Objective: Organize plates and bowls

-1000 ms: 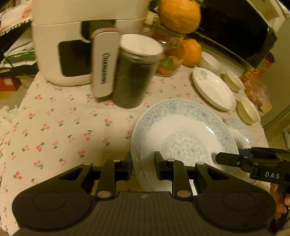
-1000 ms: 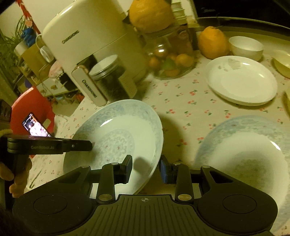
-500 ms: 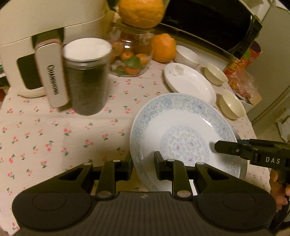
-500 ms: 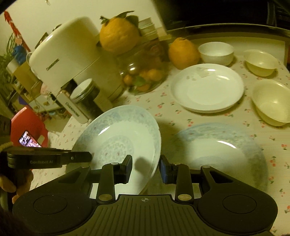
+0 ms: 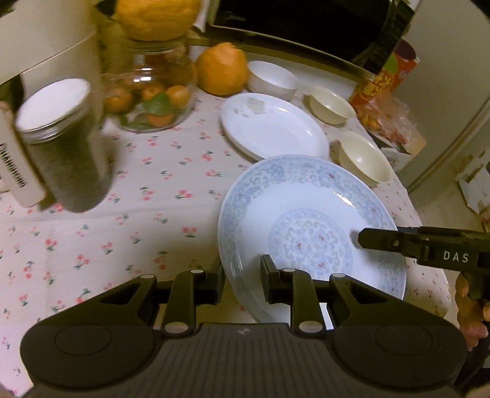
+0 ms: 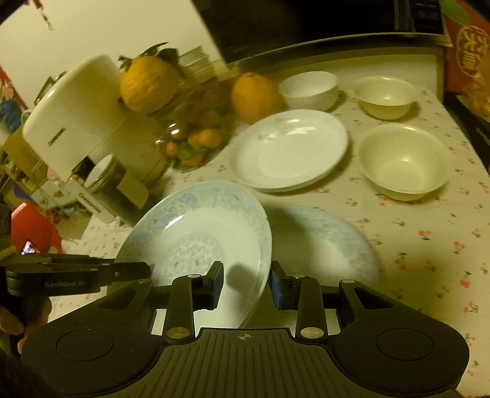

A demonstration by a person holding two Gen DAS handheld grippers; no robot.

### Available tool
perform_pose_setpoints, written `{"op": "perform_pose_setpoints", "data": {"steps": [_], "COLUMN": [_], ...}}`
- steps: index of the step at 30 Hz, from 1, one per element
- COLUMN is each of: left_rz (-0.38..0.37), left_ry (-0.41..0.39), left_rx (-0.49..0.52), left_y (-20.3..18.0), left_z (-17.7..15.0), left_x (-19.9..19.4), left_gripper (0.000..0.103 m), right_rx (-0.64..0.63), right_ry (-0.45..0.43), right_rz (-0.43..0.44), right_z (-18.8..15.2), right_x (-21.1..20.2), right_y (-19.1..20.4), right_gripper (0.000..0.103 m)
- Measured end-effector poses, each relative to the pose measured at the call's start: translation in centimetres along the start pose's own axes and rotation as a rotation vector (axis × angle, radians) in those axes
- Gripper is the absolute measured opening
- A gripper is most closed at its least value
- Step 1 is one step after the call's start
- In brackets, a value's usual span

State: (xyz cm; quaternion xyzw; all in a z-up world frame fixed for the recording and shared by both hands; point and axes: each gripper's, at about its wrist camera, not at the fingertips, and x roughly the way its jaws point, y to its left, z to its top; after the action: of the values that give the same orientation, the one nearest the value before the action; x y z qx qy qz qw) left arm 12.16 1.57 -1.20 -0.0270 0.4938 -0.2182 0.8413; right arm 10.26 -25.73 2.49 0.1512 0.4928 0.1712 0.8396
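Above the floral tablecloth (image 5: 171, 171), a blue-patterned plate (image 5: 309, 226) is held off the cloth, tilted, gripped at opposite rim edges by both grippers. Left gripper (image 5: 240, 283): jaws narrow, pinching the near-left rim, one finger under the plate, the other on its upper face. Right gripper (image 6: 246, 283): jaws likewise narrow and closed on the plate's right rim, the rim passing between the two fingers. In the left wrist view the right gripper enters from the right edge, its tip over the plate's inner face; in the right wrist view the left gripper enters from the left, tip at the plate's rim.

Directly beyond and right of the held plate in the right wrist view, a second blue-patterned plate (image 6: 324, 242) lies flat on the cloth, partly hidden by the held one and blurred.

Farther back: white plate (image 6: 289, 150) flat on the cloth; large cream bowl (image 6: 402, 162) to its right; small cream bowl (image 6: 386, 96) and white bowl (image 6: 309, 90) behind, near the table's far edge. All upright, apart from one another.

Other items: an orange (image 5: 222, 72) beside the white bowl; glass jar (image 5: 150, 95) of small oranges with a larger citrus (image 5: 156, 16) on top; a dark canister (image 5: 64, 147) with a pale lid; white appliance (image 6: 76, 113) at left.
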Motion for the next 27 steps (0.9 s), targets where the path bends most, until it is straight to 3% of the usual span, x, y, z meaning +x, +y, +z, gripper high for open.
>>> {"op": "perform_pose_setpoints", "data": {"steps": [10, 27], "left_rz": [0.003, 0.094], "left_ry": [0.029, 0.049], "left_rx": [0.052, 0.142], "left_y": [-2.9, -5.4], "left_z": [0.3, -0.2], "left_x": [1.9, 3.6], "left_gripper": [0.022, 0.022], "right_rx": [0.051, 0.063], "right_ry": [0.014, 0.076], "right_rz": [-0.065, -0.145], "right_z": [-0.1, -0.8], "right_x": [-0.5, 0.1], "right_y": [-3.2, -4.4], "right_gripper": [0.031, 0.031]}}
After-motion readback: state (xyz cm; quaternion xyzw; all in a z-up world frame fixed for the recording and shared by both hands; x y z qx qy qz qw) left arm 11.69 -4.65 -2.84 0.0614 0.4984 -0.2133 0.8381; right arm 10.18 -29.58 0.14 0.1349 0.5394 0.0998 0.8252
